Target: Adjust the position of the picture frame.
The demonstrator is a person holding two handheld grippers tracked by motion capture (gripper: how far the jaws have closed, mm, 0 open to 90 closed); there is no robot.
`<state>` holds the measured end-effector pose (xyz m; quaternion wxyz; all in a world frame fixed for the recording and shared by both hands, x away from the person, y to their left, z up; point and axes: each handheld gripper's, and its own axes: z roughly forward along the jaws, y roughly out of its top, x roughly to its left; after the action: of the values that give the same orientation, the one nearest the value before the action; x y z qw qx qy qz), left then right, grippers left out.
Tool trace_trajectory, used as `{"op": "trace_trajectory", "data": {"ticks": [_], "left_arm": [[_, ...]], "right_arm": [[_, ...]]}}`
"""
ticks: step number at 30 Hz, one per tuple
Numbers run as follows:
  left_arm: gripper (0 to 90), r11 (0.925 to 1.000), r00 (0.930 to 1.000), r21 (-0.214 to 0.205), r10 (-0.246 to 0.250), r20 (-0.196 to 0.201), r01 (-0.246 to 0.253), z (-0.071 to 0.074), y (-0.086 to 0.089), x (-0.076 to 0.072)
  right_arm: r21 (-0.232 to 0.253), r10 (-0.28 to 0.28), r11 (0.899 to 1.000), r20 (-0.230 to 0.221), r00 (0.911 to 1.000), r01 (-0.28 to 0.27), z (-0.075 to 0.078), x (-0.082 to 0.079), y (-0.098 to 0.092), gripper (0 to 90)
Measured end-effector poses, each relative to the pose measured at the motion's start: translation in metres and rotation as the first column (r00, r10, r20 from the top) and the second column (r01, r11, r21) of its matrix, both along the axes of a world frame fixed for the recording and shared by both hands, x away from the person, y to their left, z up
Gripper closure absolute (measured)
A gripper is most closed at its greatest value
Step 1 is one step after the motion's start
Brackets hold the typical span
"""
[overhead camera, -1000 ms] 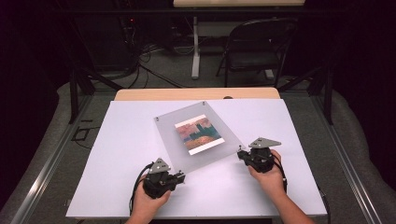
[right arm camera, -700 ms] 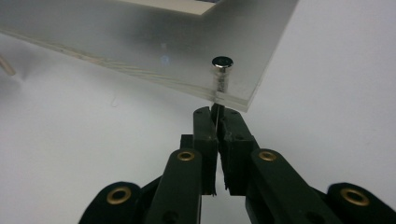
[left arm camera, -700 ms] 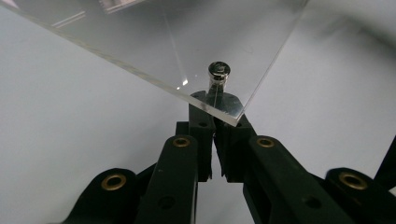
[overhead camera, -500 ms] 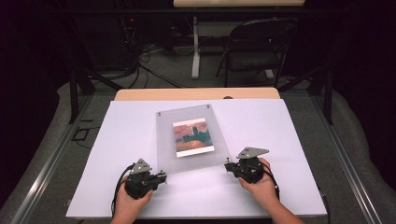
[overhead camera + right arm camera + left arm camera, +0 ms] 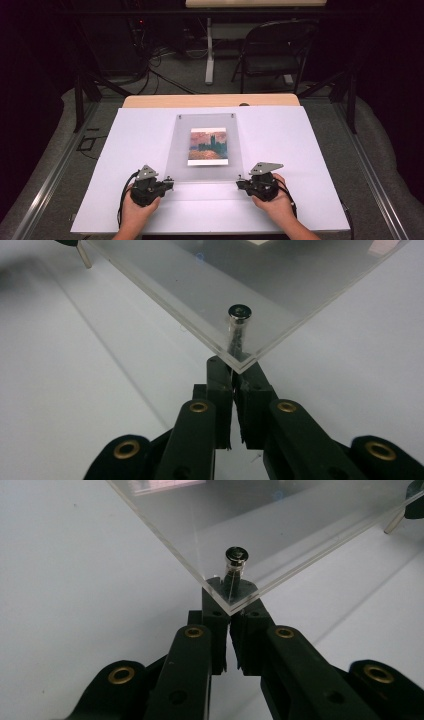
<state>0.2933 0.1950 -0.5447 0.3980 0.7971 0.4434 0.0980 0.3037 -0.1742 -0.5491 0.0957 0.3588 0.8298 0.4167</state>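
Note:
A clear acrylic picture frame point(image 5: 182, 150) lies flat on the white table, square to its edges, with a sunset painting print point(image 5: 208, 146) at its centre. My left gripper point(image 5: 172, 178) is at the frame's near left corner and my right gripper point(image 5: 239, 181) is at the near right corner. In the left gripper view the jaws point(image 5: 231, 592) are shut under the corner, pinching at the foot of a metal standoff screw point(image 5: 235, 560). The right gripper view shows the same: jaws point(image 5: 233, 367) shut beneath the corner by its standoff screw point(image 5: 239, 315).
The white board point(image 5: 300, 145) covers a wooden table point(image 5: 210, 100) whose far edge shows behind it. Beyond stand a folding chair point(image 5: 272, 55), a table leg point(image 5: 209, 55) and floor cables point(image 5: 160, 60). A person's hands hold both grippers near the front edge.
The frame was skewed, its right side farther away; it has turned clockwise to lie square. Both grippers moved with its near corners, toward the front edge and leftward.

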Motion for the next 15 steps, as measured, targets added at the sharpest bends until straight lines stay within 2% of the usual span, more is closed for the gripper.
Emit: {"op": "trace_trajectory", "data": {"ticks": [7,10,15], "left_arm": [[84.7,0.9999,0.9999,-0.013,0.0,-0.013,0.0,0.002,-0.005,0.002],[84.8,0.9996,0.9997,-0.017,-0.023,-0.01,0.022,0.004,-0.014,0.005],[84.9,0.9994,0.9995,-0.017,-0.03,-0.005,0.03,0.004,-0.023,0.011]], "right_arm": [[-0.001,-0.007,1.0,0.002,1.0,0.007,0.002,0.001,-0.004,85.8],[0.002,-0.031,1.0,0.004,0.9995,0.031,0.004,0.004,-0.013,85.8],[0.005,-0.058,0.998,0.003,0.9983,0.058,0.005,0.007,-0.022,85.8]]}}
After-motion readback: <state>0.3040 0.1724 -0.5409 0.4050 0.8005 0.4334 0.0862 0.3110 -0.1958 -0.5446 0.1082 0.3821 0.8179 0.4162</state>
